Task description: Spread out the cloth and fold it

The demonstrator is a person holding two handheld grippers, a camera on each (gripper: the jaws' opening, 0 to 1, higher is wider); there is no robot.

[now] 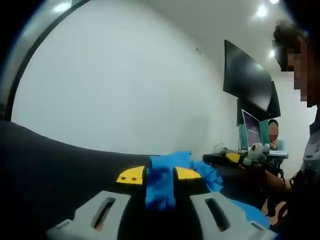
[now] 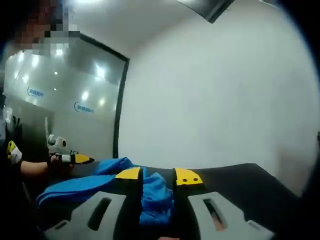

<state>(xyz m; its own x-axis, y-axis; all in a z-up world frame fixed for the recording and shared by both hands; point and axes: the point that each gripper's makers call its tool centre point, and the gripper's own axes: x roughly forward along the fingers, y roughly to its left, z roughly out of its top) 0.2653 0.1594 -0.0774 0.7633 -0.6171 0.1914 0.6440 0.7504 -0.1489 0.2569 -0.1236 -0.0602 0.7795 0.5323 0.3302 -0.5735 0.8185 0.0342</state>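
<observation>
Left tool: lower centre of the left gripper view; yellow-tipped jaws drawn close together, clenched on a bunched fold of the blue cloth
Right tool: lower centre of the right gripper view; jaws likewise closed in on a fold of the cloth, grasping it
Cloth position: lifted at both gripped points; in the right gripper view it trails from the jaws toward the lower left of the frame, lying over the dark desk; in the left gripper view it runs from the jaws toward the lower right
Opposite tool: the right tool appears at centre right of the left gripper view; the left tool appears at centre left of the right gripper view, held by a hand
Desk: dark surface across the lower part of both views
Background: white wall; dark monitor at upper right of the left gripper view; glass partition at left of the right gripper view
</observation>
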